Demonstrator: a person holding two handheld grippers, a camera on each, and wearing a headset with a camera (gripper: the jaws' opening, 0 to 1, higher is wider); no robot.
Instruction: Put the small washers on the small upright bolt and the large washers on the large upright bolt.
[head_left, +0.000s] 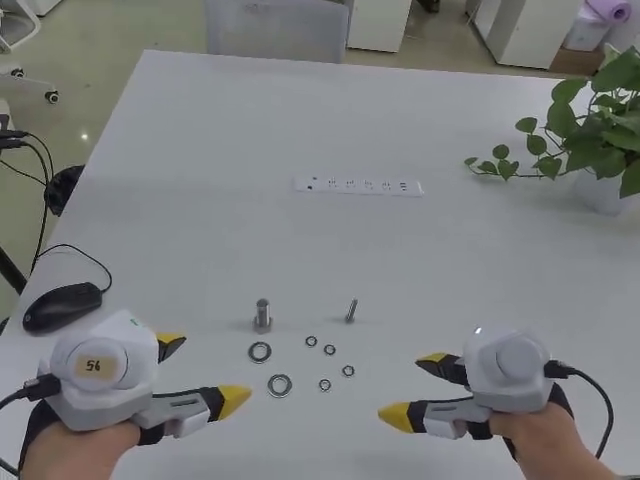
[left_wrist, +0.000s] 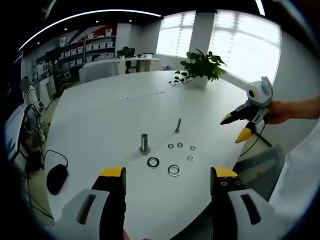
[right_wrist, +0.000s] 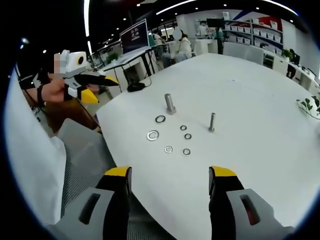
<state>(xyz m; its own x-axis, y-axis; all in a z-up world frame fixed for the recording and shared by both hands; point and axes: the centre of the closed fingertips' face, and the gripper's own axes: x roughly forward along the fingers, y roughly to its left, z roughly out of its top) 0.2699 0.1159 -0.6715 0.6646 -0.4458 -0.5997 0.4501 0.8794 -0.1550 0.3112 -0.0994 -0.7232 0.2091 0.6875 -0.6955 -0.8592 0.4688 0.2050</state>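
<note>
The large upright bolt (head_left: 262, 314) (left_wrist: 144, 142) (right_wrist: 170, 103) and the thin small bolt (head_left: 351, 311) (left_wrist: 178, 125) (right_wrist: 212, 121) stand on the white table. In front of the large bolt lie two large washers (head_left: 259, 351) (head_left: 279, 385) (left_wrist: 153, 162) (right_wrist: 152, 135). Several small washers (head_left: 329, 350) (left_wrist: 180, 145) (right_wrist: 188, 136) lie loose near the small bolt. My left gripper (head_left: 203, 371) (left_wrist: 168, 175) hovers open at the near left, holding nothing. At the near right my right gripper (head_left: 412, 386) (right_wrist: 170, 174) is also open, with nothing in it. Both are short of the washers.
A white power strip (head_left: 358, 185) lies mid-table beyond the bolts. A black mouse (head_left: 62, 305) with its cable sits at the left edge. A potted plant (head_left: 590, 130) stands at the far right. The table's near edge runs just under both grippers.
</note>
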